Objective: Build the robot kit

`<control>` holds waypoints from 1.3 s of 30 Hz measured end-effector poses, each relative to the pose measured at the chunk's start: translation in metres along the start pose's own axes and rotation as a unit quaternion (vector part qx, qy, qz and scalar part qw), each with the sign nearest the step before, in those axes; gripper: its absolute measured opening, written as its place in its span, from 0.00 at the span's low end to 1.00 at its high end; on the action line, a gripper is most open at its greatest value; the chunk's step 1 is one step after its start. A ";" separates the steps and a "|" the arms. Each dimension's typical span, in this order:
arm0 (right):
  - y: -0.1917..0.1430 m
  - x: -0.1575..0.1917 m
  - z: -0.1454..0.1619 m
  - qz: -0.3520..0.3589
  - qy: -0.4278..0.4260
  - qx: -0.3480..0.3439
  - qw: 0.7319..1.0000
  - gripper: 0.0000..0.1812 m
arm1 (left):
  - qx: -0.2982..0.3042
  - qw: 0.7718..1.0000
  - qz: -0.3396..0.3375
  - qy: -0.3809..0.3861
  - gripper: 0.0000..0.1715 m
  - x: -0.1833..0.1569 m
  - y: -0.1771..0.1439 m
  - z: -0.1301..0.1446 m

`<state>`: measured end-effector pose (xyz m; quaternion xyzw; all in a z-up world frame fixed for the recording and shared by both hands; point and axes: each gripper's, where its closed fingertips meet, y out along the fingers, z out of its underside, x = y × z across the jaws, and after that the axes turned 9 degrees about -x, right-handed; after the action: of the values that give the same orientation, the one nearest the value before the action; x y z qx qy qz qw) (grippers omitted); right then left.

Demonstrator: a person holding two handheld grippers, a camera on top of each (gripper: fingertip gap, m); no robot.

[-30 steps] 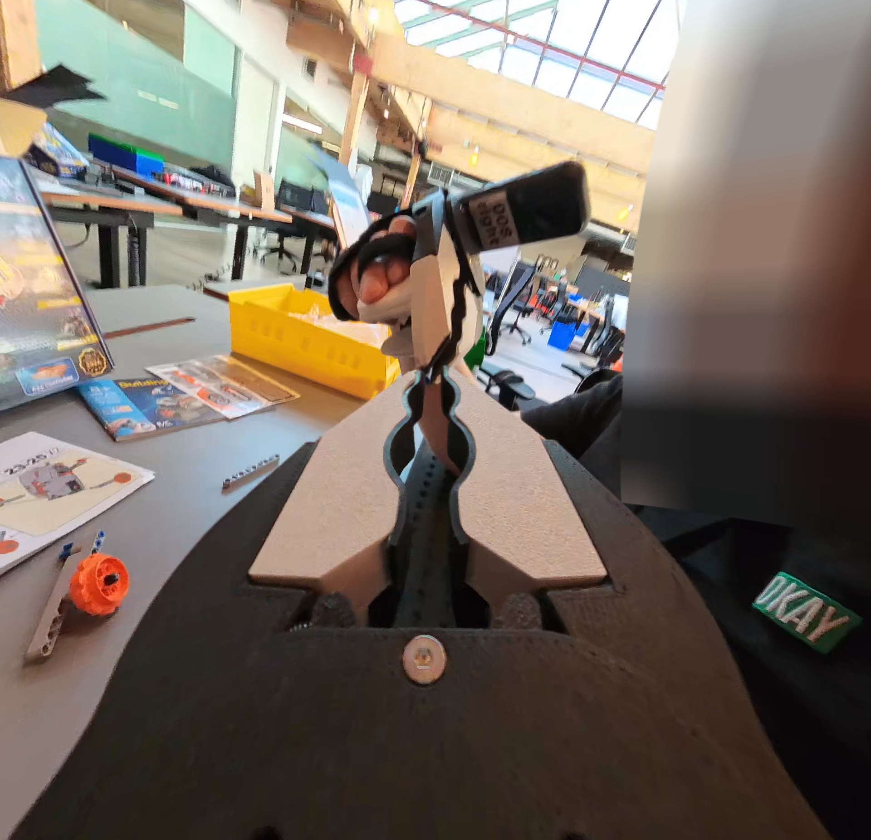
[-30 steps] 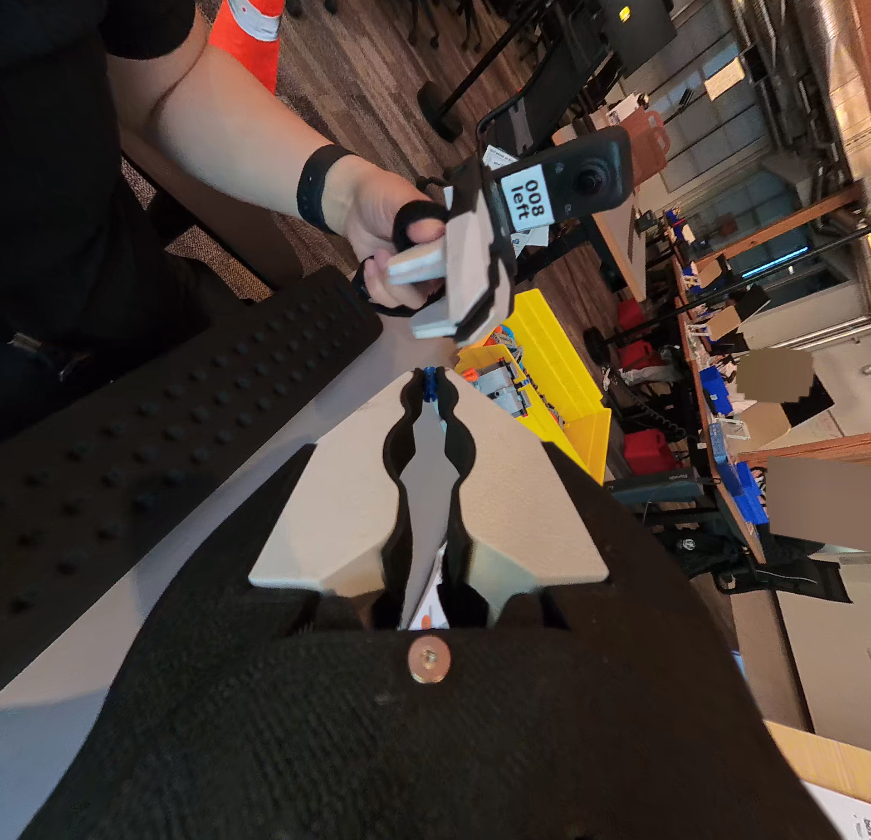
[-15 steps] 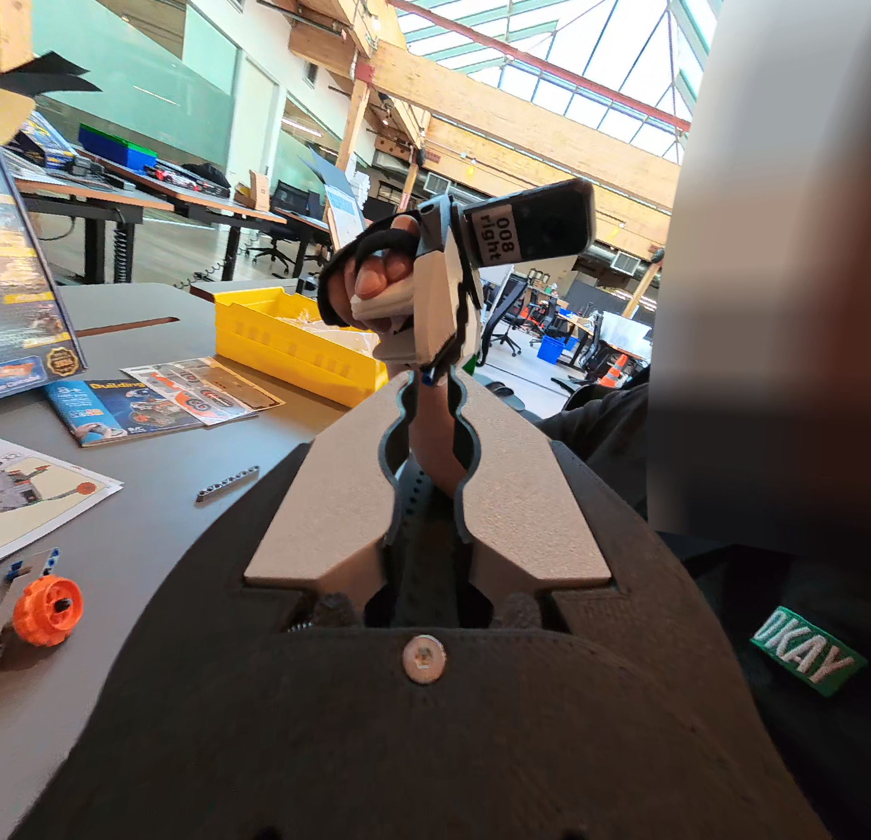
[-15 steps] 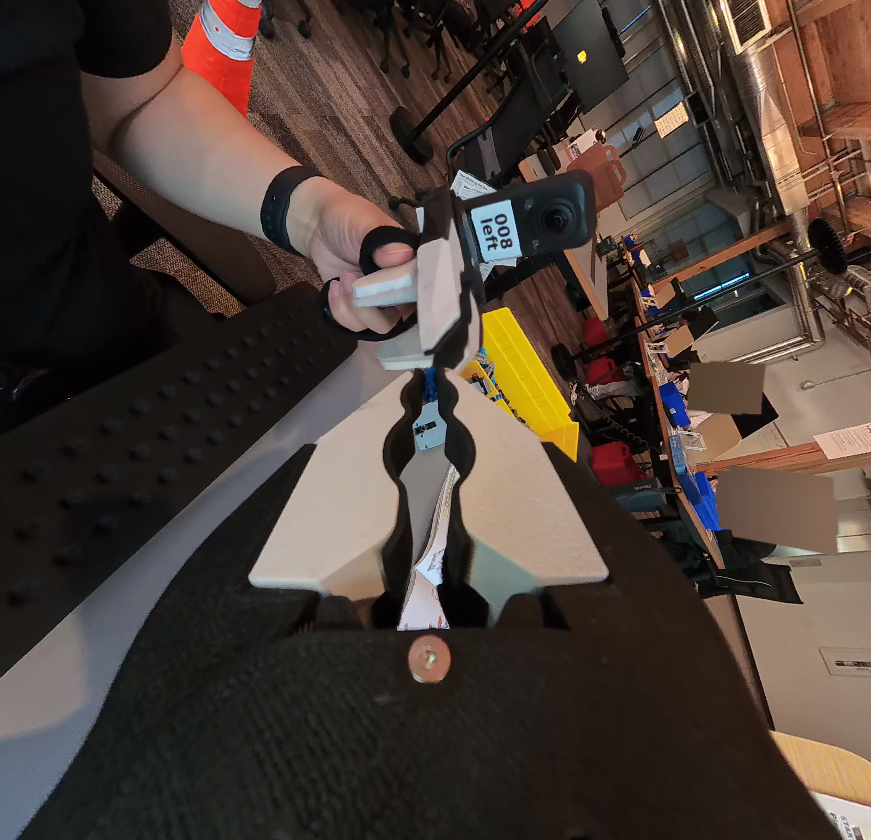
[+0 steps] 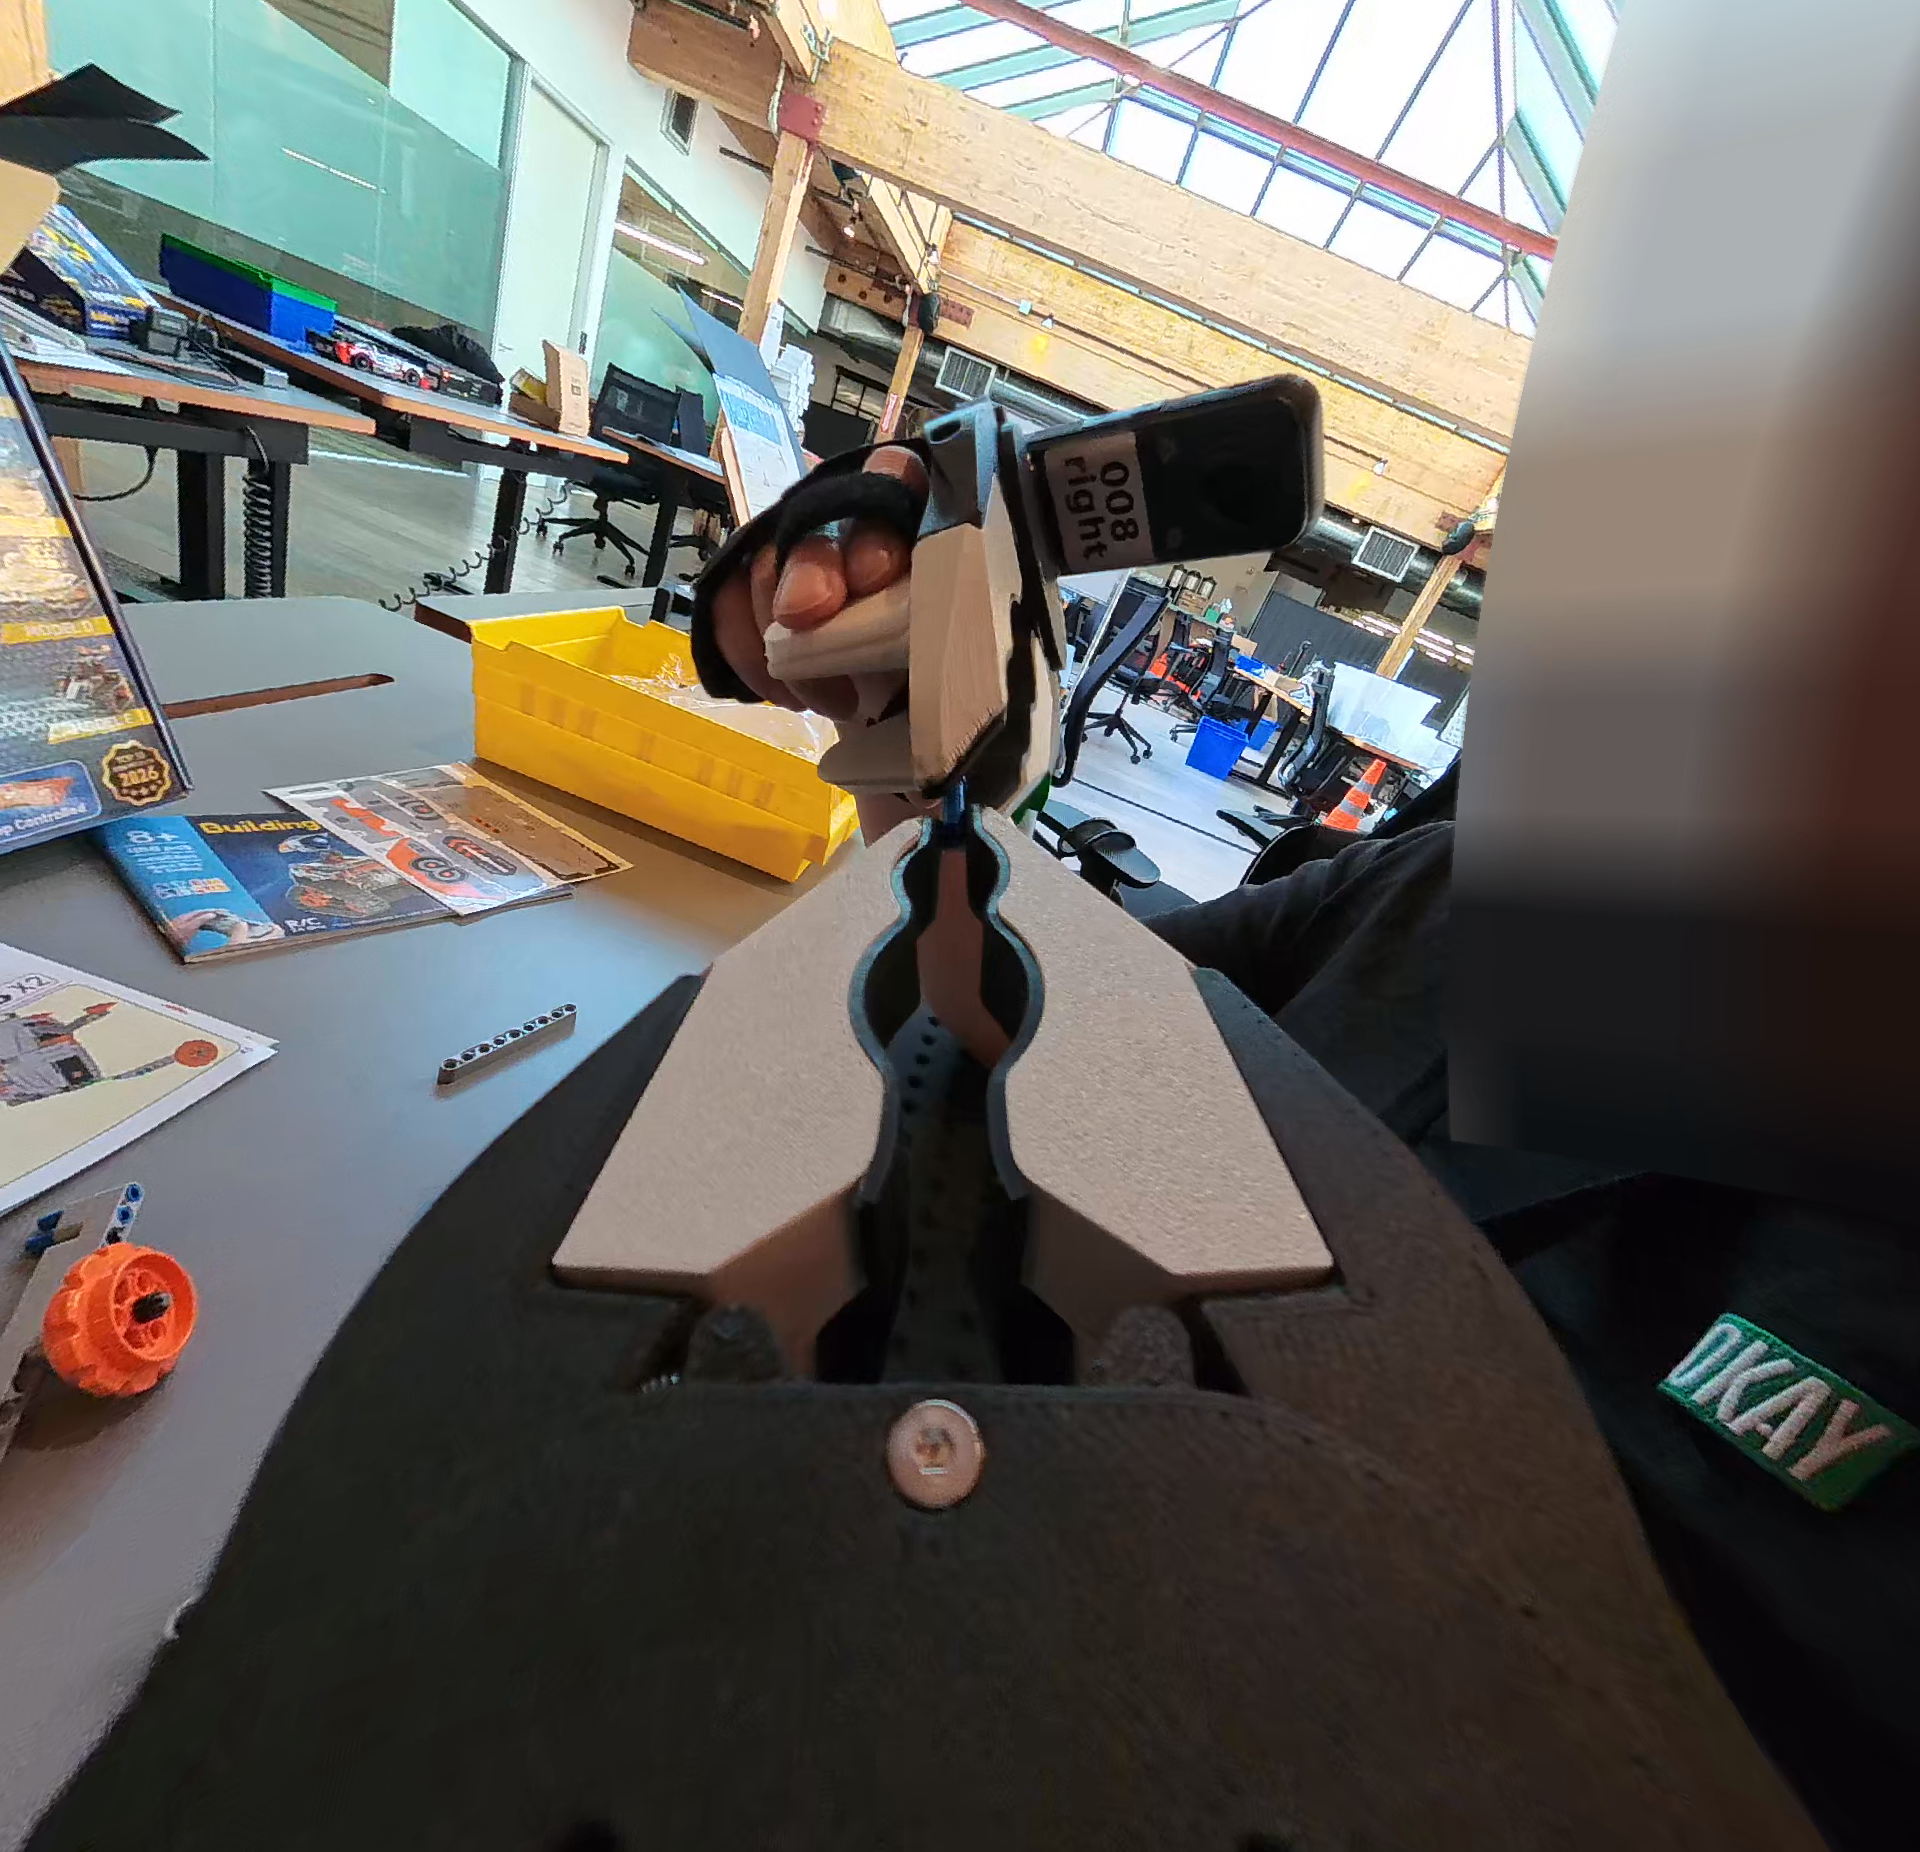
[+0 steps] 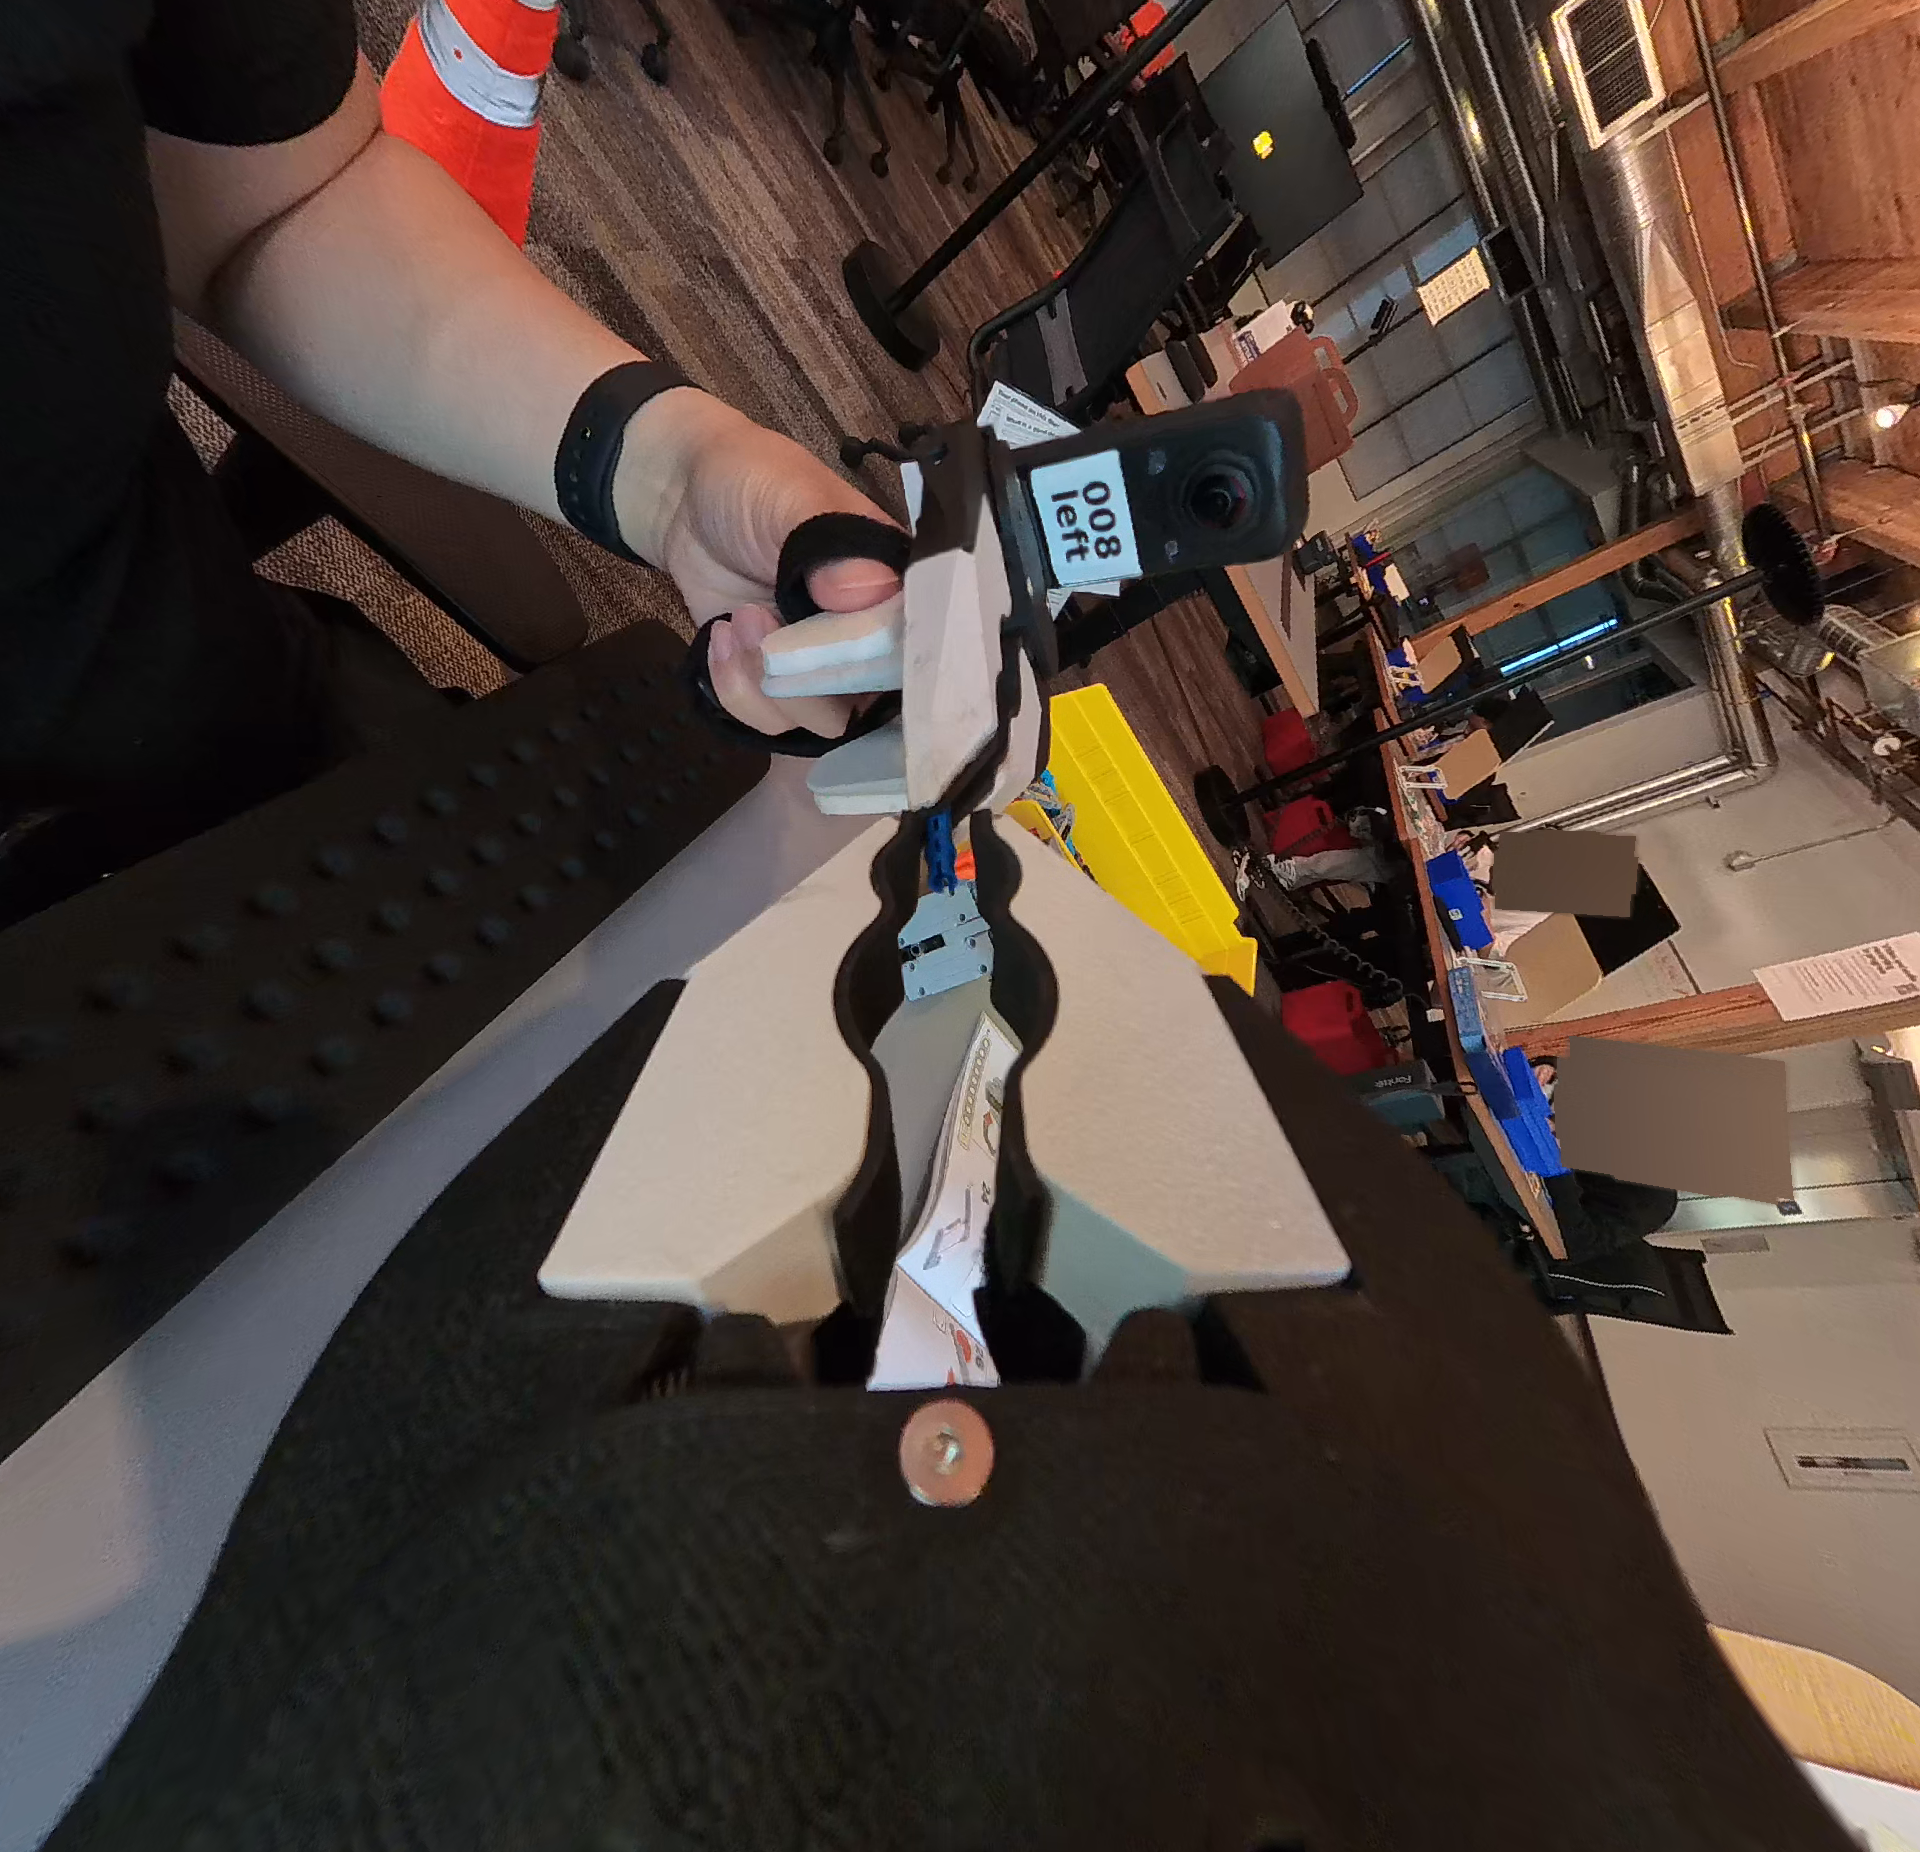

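My two grippers point at each other above the grey table (image 5: 343, 1158) with their tips meeting. My right gripper (image 6: 943, 834) is shut on a small blue toothed piece (image 6: 939, 855) pinched at its fingertips. My left gripper (image 5: 952, 832) is shut, and the blue piece (image 5: 951, 815) sticks up at its tips. I cannot tell whether the left jaws pinch it. The right gripper (image 5: 977, 659) shows edge-on in the left wrist view, held by a hand. The left gripper (image 6: 961, 680) shows likewise in the right wrist view.
A yellow bin (image 5: 644, 732) stands behind. A grey beam (image 5: 507, 1044), an orange wheel on a beam (image 5: 120, 1319), booklets (image 5: 270, 877), a sticker sheet (image 5: 447, 836) and a printed sheet (image 5: 94, 1054) lie left. A grey-blue assembly (image 6: 940, 945) lies below. The person's torso is at the right. Both grippers' tips are close together, under 4 cm apart.
The two grippers have drawn closer, tip to tip. The blue piece now shows at the left gripper's tips. Both jaws stay shut.
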<state>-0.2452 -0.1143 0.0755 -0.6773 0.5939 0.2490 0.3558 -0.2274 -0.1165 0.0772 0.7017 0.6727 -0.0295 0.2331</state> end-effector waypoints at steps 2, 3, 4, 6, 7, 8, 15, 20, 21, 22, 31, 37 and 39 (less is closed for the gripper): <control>0.000 0.001 -0.001 -0.003 -0.002 -0.001 1.000 0.05 | 0.002 1.000 0.004 -0.006 0.01 -0.001 0.000 0.001; 0.000 0.002 -0.001 -0.004 -0.003 -0.001 1.000 0.05 | 0.002 1.000 0.006 -0.008 0.01 -0.001 0.000 0.001; 0.000 0.002 -0.001 -0.005 -0.003 0.000 1.000 0.05 | 0.002 1.000 0.007 -0.010 0.01 -0.001 0.000 0.001; 0.000 0.004 -0.001 -0.010 -0.001 0.000 1.000 0.05 | 0.004 1.000 0.010 -0.016 0.01 -0.002 0.000 0.002; -0.001 0.005 -0.002 -0.013 0.000 -0.001 1.000 0.04 | 0.005 1.000 0.013 -0.021 0.01 -0.002 0.001 0.003; -0.001 0.005 -0.002 -0.014 0.001 0.000 1.000 0.04 | 0.006 1.000 0.015 -0.026 0.01 -0.003 0.001 0.003; -0.001 0.010 -0.001 -0.026 0.005 0.011 1.000 0.04 | 0.011 0.999 0.018 -0.029 0.01 -0.003 0.001 0.006; 0.000 0.011 -0.001 -0.028 0.003 0.012 1.000 0.04 | 0.012 0.999 0.018 -0.029 0.01 -0.004 0.000 0.007; 0.000 0.011 -0.001 -0.028 0.004 0.012 1.000 0.04 | 0.012 0.999 0.018 -0.028 0.01 -0.004 0.000 0.007; 0.000 0.010 -0.001 -0.027 0.003 0.013 1.000 0.04 | 0.012 0.999 0.017 -0.028 0.01 -0.004 0.000 0.007; -0.006 0.007 -0.004 -0.020 0.007 0.003 1.000 0.03 | -0.004 0.999 0.019 -0.038 0.01 -0.003 -0.007 0.001; -0.003 0.007 -0.006 -0.019 0.002 0.000 1.000 0.04 | -0.006 0.999 0.020 -0.037 0.01 -0.005 -0.006 0.001; -0.002 0.007 -0.005 -0.018 -0.001 0.001 1.000 0.04 | -0.005 0.999 0.021 -0.039 0.01 -0.005 -0.005 0.002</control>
<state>-0.2422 -0.1227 0.0742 -0.6873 0.5816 0.2426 0.3613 -0.2325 -0.1222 0.0757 0.7131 0.6480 -0.0491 0.2630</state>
